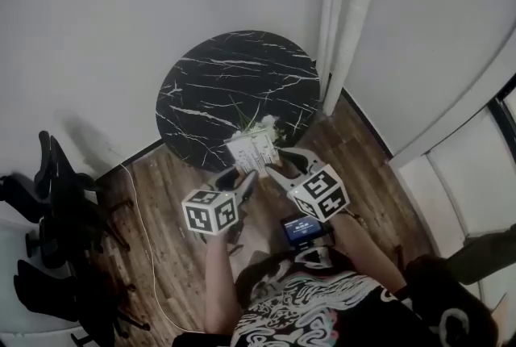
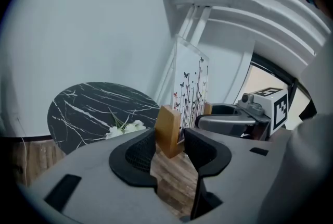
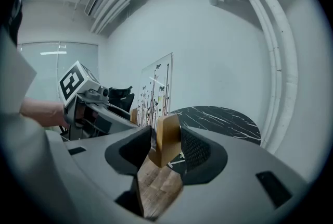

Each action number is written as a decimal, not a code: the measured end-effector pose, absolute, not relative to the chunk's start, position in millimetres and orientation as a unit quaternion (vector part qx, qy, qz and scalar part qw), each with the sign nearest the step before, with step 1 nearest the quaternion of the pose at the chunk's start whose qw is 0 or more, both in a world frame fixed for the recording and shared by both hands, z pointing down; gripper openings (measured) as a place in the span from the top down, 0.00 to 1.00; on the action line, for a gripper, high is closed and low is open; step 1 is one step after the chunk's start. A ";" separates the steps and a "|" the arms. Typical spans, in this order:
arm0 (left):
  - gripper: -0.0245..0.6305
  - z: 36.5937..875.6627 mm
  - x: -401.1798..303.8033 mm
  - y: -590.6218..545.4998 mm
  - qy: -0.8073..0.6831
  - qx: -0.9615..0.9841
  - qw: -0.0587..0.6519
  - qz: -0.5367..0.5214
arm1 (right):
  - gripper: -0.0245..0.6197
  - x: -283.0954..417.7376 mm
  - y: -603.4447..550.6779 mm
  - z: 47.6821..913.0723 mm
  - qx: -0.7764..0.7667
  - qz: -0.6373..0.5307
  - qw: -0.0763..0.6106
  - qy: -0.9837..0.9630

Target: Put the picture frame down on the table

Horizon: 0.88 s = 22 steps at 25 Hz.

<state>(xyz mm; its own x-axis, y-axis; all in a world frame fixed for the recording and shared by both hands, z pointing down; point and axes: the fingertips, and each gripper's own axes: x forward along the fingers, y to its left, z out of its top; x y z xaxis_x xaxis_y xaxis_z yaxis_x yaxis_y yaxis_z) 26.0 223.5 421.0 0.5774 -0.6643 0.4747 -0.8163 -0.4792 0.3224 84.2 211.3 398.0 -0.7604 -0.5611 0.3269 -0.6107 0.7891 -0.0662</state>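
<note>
From the head view, the picture frame (image 1: pixel 252 150) is a small pale rectangle between the two claws. It sits at the near rim of the round black marble counter (image 1: pixel 234 79), just beside a sprig of white flowers (image 1: pixel 262 126) lying there. Dark chairs (image 1: pixel 56 208) stand well apart at the left.

That view does not show the grip; the gripper views do. The left claw (image 2: pixel 169 139) is closed most of the way onto a wooden foot block (image 2: pixel 168 131) at one end of the frame's base. The right claw (image 3: pixel 165 139) is clamped likewise on the other wooden block (image 3: pixel 166 137). Plank floor (image 2: pixel 174 176) shows beneath each pair of jaws, so the blocks hang over the floor, short of the marble top.

Only these close views show the print, thin dark stems and butterflies on a clear panel. The panel stands roughly upright, long axis pointing up, its bottom edge running from one claw to the other. Each claw's camera sees the other's marker cube (image 2: pixel 273 106) past the panel.
</note>
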 end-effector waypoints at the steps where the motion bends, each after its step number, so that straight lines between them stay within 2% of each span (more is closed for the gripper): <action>1: 0.69 421.3 26.5 222.0 -0.439 0.846 0.265 0.145 | 0.68 84.5 209.6 399.0 0.312 0.086 0.146 -0.935; 11: 0.69 429.7 15.0 184.0 -0.463 0.832 0.274 0.135 | 0.68 73.1 167.4 408.0 0.289 0.092 0.143 -0.942; 22: 0.69 425.8 -30.1 50.7 -0.446 0.843 0.268 0.137 | 0.68 29.0 36.5 404.4 0.309 0.107 0.151 -0.933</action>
<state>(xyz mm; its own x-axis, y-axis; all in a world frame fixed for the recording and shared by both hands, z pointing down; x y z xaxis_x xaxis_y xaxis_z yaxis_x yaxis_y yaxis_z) -30.1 50.7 425.8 0.5652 -0.6784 0.4693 -0.8249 -0.4586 0.3304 29.0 36.5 404.4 -0.7636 -0.5438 0.3482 -0.6084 0.7865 -0.1060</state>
